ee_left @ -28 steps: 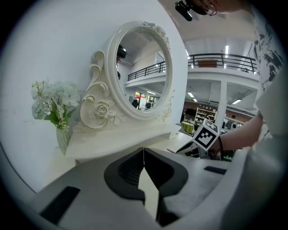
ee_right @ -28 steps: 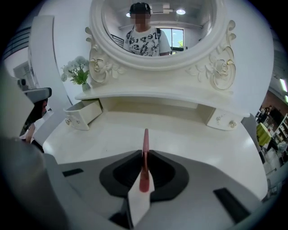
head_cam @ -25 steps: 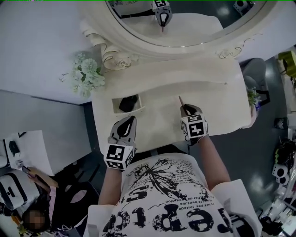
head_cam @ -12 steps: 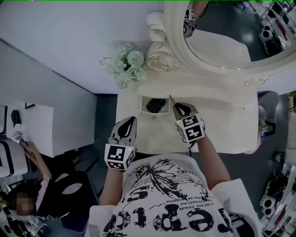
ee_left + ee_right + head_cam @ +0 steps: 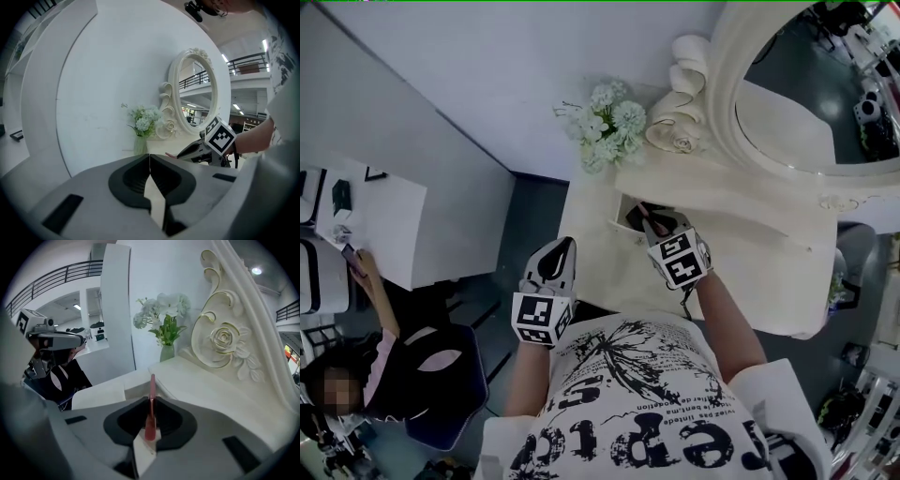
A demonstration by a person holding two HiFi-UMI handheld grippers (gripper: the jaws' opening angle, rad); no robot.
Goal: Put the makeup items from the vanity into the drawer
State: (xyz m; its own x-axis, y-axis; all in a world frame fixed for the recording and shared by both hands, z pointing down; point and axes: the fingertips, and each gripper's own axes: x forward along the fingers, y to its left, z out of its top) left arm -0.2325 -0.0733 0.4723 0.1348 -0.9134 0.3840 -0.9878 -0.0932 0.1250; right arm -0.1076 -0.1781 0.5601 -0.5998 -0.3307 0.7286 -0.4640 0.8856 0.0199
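I hold the pink stick pinched in the right gripper, tip pointing over the open drawer; left gripper closed, empty.

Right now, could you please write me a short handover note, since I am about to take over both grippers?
Left gripper: shut, empty, held just off the vanity edge.
Right gripper: shut on a thin pink pencil, its tip pointing at the open drawer.
Done: a dark item already lies in the drawer.
Left: lower the pencil into the drawer and release it. Then check the small thin thing farther right on the vanity top; it is too small to identify.
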